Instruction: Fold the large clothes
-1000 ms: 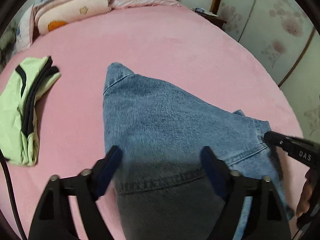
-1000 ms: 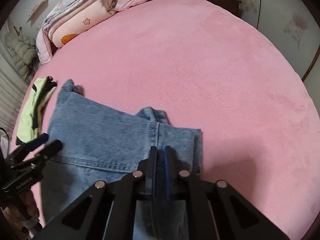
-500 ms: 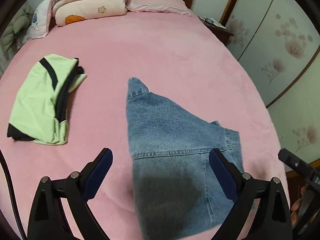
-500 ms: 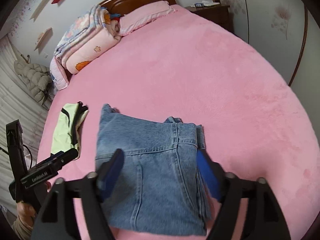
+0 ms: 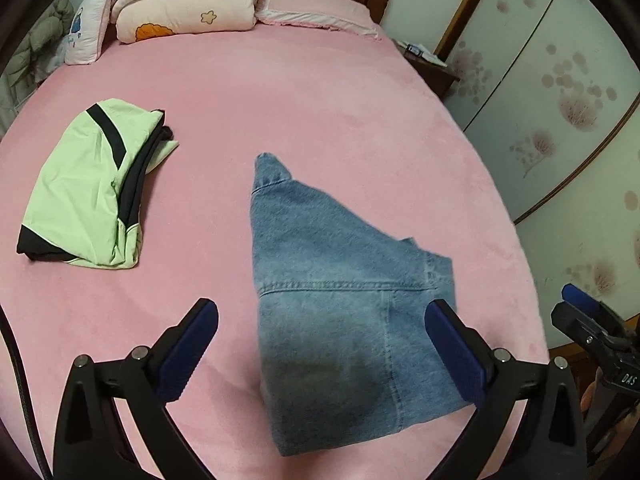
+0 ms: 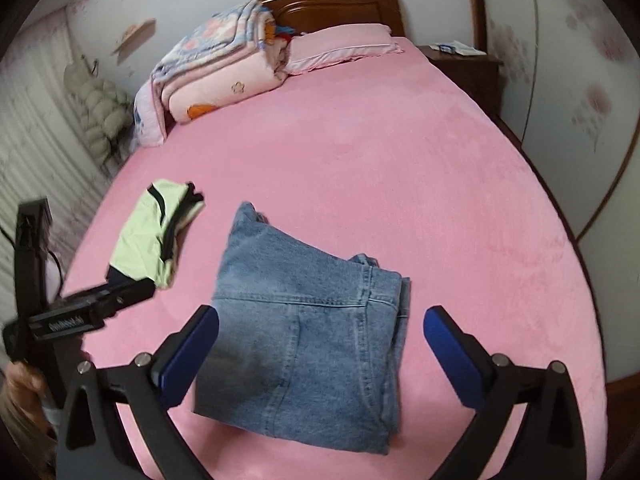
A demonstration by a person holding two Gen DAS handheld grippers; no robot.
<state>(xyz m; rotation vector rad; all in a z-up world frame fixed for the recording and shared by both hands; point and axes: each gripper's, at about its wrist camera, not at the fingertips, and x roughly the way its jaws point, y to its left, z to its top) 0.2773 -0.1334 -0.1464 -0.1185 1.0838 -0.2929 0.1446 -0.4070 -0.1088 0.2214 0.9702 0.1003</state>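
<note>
Folded blue jeans [image 5: 320, 248] lie flat on the pink bed [image 5: 320, 100], a narrow corner pointing toward the headboard. My left gripper [image 5: 320, 312] hovers above their near half, jaws opening wide, with nothing pinched between the blue pads [image 5: 188, 352]. In the right wrist view the same jeans [image 6: 300, 272] show a stitched seam and stacked layers on their right edge. My right gripper [image 6: 322, 316] hangs over them, jaws also opening, and holds nothing.
A folded green-and-black garment [image 5: 84, 188] lies left of the jeans, also in the right view [image 6: 156, 232]. Stacked quilts [image 5: 180, 4] and a pink pillow [image 5: 316, 8] sit by the wooden headboard. A nightstand [image 6: 464, 64] and flowered wardrobe doors [image 5: 560, 80] line the right side.
Both grippers have risen away from the jeans. The right gripper, shut on the denim a second ago, let go and spread wide. The left jaws widened further. The jeans now rest on the bed.
</note>
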